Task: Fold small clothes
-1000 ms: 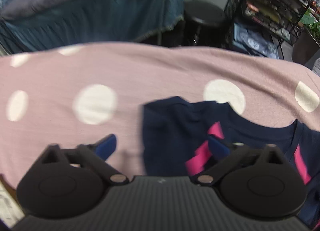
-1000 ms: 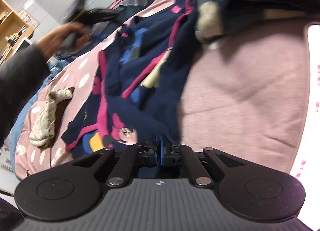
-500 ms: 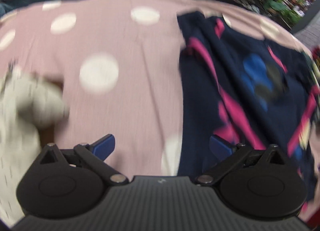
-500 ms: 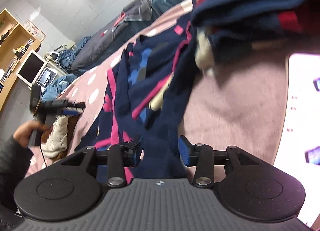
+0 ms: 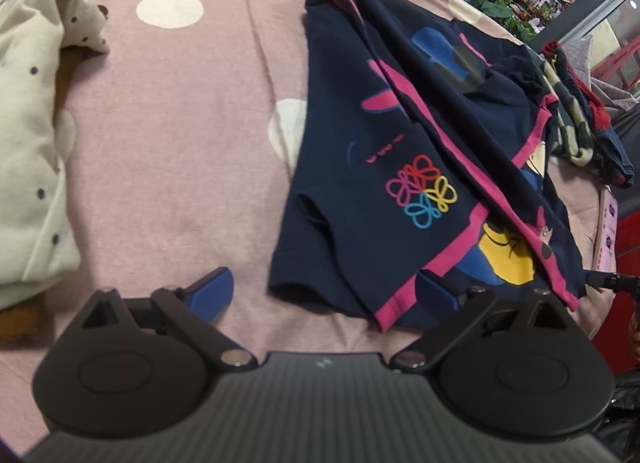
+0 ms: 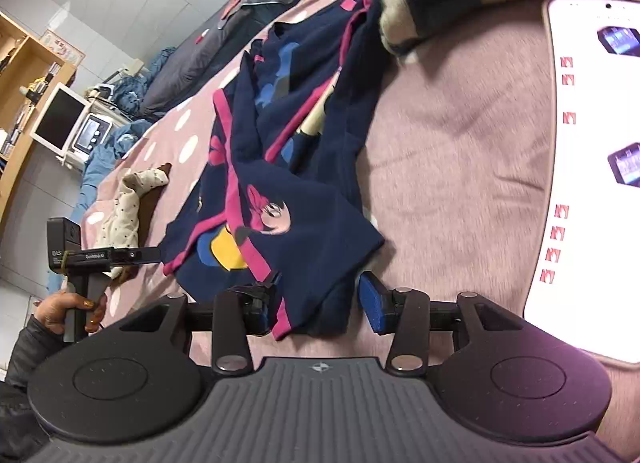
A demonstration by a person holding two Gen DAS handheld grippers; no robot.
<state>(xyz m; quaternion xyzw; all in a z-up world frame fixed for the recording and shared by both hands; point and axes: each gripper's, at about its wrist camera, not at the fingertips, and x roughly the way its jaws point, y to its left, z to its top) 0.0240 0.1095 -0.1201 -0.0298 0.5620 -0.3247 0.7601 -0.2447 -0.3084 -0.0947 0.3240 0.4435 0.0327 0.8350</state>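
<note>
A navy child's garment (image 5: 380, 183) with pink trim and cartoon prints lies crumpled on the pink dotted bedspread (image 5: 180, 143). My left gripper (image 5: 324, 291) hovers at its near hem with jaws wide and closing. The hem lies between the fingers, and the pads do not press it. In the right wrist view the same garment (image 6: 304, 191) has a folded corner between the fingers of my right gripper (image 6: 316, 303). Those jaws are opening and no longer pinch the cloth. A hand (image 6: 76, 307) holds the left gripper (image 6: 104, 255) at the garment's far side.
A cream dotted baby garment (image 5: 28, 123) lies to the left of the navy one. A pile of dark clothes (image 5: 580, 111) sits at the bed's far right. A lit white phone (image 6: 592, 163) lies on the bedspread (image 6: 460, 143). Another bed and shelves stand behind.
The left gripper swept from the garment's far end to its near hem, and the cream garment came into view. The right gripper went from shut on the navy fabric to open.
</note>
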